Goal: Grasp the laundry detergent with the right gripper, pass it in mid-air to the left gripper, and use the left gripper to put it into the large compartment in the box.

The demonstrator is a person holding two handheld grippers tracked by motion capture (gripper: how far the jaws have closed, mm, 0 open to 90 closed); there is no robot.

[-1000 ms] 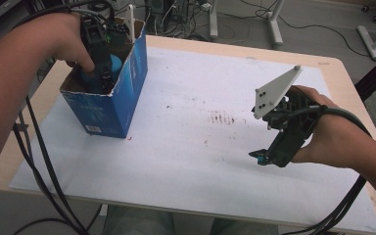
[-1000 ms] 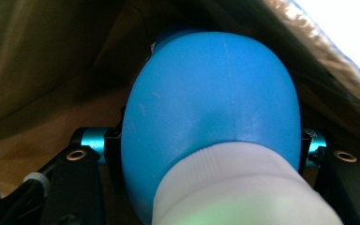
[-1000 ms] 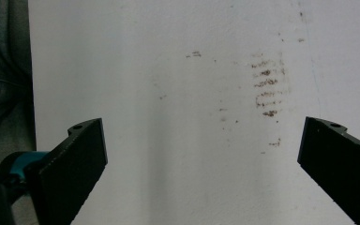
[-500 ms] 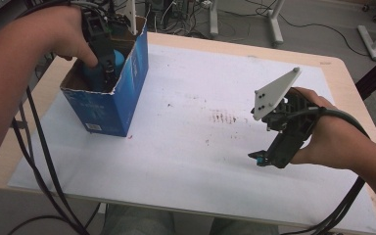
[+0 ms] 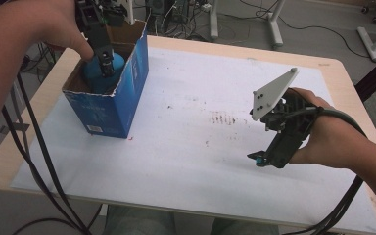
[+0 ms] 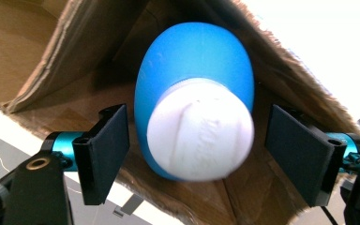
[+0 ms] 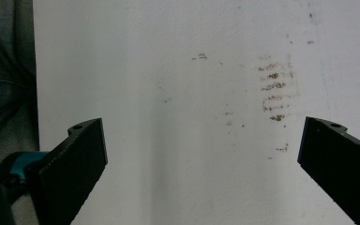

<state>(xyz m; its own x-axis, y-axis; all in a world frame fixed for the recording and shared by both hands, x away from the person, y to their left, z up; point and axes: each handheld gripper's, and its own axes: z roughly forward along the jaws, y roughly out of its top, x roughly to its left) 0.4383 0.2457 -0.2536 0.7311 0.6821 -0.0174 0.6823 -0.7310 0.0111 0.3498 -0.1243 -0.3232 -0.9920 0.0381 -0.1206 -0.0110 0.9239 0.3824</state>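
From the high view the left gripper (image 5: pixel 106 61) reaches down into the open top of a blue cardboard box (image 5: pixel 112 105), with a rounded blue bottle (image 5: pixel 94 73) showing just beside and under its black jaws; how far those jaws stand apart cannot be read from up there. The left gripper view settles it: the left gripper (image 6: pixel 198 140) has its jaws spread wide, one on each side of the bottle (image 6: pixel 194 70), with a gap between each jaw and the bottle, so nothing is pinched. That view also shows what the high view hides: the bottle's end nearest the jaws is a round white cap (image 6: pixel 200 133), a little blurred, and the body behind it is smooth, glossy and egg-shaped. The bottle sits inside the box (image 6: pixel 65 51), whose inner walls are plain brown card with a torn, ragged rim; past the jaws the brown walls close in around the bottle. The box stands on a white sheet (image 5: pixel 191 147) that covers the table (image 5: pixel 345 88). The right gripper (image 5: pixel 262 159) hangs low over that sheet, well apart from the box. In the right gripper view the right gripper (image 7: pixel 201 173) has its jaws spread wide with only bare white sheet (image 7: pixel 168 140) between them, and a patch of brown smudges (image 7: pixel 274 89) lies ahead, nearer the right-hand jaw.
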